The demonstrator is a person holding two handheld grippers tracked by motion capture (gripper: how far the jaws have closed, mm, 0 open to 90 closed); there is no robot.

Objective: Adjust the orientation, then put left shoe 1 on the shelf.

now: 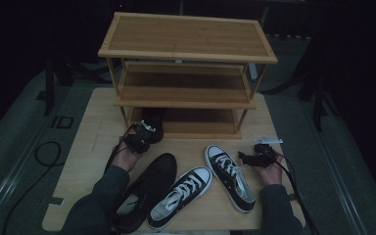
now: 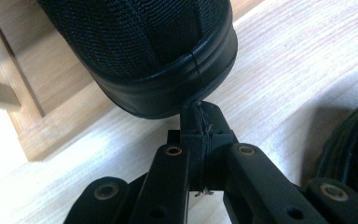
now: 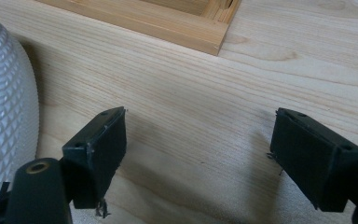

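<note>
- Four shoes total: two black-and-white sneakers (image 1: pixel 178 197) on the tabletop (image 1: pixel 93 132), one dark slip-on (image 1: pixel 149 188) beside them, and one black shoe (image 1: pixel 152 128) at the bottom shelf of the three-tier wooden rack (image 1: pixel 186 73).
- Your left claw (image 2: pixel 200 122) is pinching that black shoe's heel edge.
- Your right claw (image 3: pixel 198 154) is spread wide, holding nothing.
- No readable brands anywhere.

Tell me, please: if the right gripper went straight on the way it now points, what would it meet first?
Probably the bare table, then the bottom frame of the shoe rack. The right gripper, jaws open, points there; nothing lies between, though depth is unclear.
</note>
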